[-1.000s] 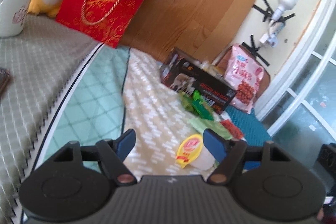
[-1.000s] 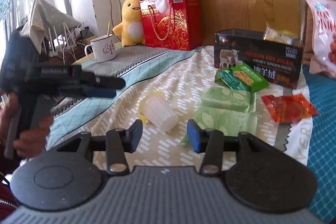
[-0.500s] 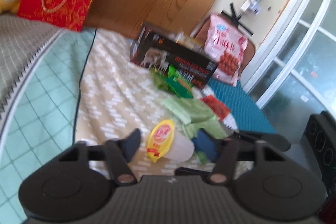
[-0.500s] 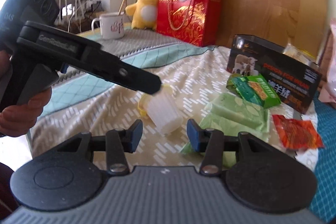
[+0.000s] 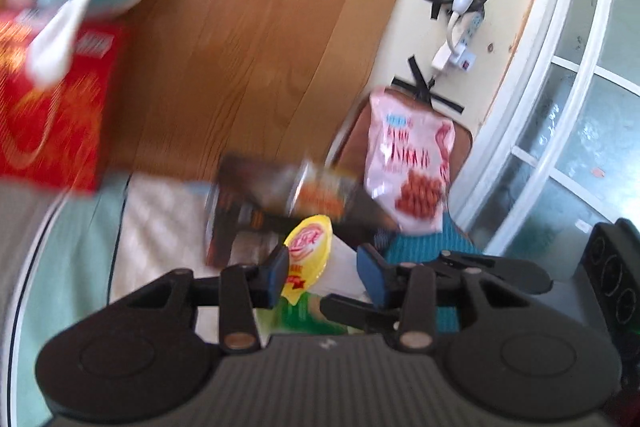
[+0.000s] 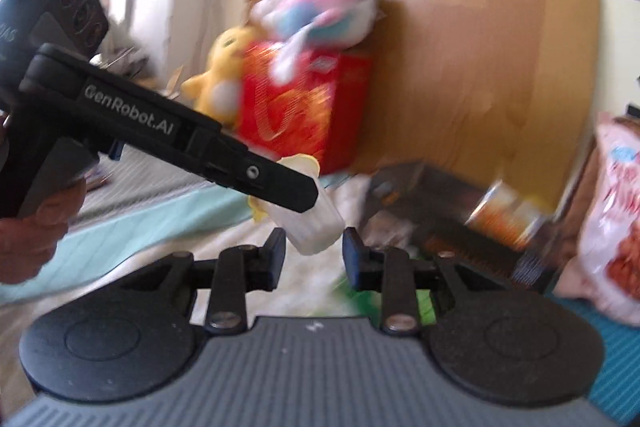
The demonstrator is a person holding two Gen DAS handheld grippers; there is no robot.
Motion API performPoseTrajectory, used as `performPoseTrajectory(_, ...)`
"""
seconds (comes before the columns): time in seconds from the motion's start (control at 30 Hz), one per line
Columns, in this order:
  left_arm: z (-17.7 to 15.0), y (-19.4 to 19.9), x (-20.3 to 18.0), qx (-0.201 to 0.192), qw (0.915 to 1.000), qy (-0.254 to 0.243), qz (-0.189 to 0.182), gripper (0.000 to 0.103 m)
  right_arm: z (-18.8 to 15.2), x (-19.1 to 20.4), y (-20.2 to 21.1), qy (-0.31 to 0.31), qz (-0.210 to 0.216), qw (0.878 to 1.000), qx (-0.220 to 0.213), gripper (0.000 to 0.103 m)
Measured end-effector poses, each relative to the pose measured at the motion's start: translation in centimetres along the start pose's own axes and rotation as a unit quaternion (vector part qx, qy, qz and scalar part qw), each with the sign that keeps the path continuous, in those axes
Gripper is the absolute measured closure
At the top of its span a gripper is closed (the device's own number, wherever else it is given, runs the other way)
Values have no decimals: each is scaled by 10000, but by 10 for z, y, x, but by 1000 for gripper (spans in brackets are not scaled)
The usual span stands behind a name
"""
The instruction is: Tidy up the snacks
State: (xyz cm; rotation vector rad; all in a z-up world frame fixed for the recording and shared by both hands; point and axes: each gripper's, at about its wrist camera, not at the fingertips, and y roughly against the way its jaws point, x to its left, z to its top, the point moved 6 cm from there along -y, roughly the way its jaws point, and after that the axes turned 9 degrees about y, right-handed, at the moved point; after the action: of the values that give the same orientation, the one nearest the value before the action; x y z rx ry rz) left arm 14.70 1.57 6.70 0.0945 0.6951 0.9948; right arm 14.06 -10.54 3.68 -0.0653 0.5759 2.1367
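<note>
on my left side, my left gripper [image 5: 323, 271] has its jaws closed around the jelly cup [image 5: 310, 247], pads pressing its clear body from either side, and the cup is lifted off the bed [image 5: 156, 219]. the cup's long axis lies roughly level and across the line of my left jaws: the yellow foil lid [image 5: 308, 241] faces my left camera and the clear base points away toward my right side.

moving right, my right gripper [image 6: 314, 259] has its jaws at a middling gap, holding nothing, with the cup's clear base [image 6: 310, 227] just in front of and slightly above them, about centred between the pads.

further right, the dark box [image 6: 444, 219] sits on the bed beyond the cup and right of it, blurred; the pink snack bag [image 6: 612, 223] stands past that. i judge the box is where the cup goes, so the left is the arm placed to carry it.
</note>
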Motion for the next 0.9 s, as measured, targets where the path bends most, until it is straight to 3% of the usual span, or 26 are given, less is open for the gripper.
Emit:
performPoseTrajectory(0.2,41,-65,5,-38,9999,20,123,64,9,-60,-43,-375,-239,9990,87,70)
performPoseTrajectory(0.37,43,-101,22,142,9991,206,343,61,-3,-77,-71,-567,-196,9977,306,68)
performPoseTrajectory(0.47,41,-98,26,69,9989,257,395,56,-3,-86,-61,-810,-220,9963,167,63)
performPoseTrajectory(0.6,36,-66,26,-124,9988,407,223,52,-12,-98,-23,-1465,176,9890,-89,63)
performPoseTrajectory(0.7,19,-50,28,32,9982,586,127,49,-36,-90,-6,-1940,666,9786,175,63)
performPoseTrajectory(0.77,4,-51,33,225,9972,689,194,46,-56,-86,-9,-2130,684,9731,545,63)
performPoseTrajectory(0.9,-27,-69,50,753,9885,1280,275,47,-80,-81,-37,-2517,672,9589,1123,44)
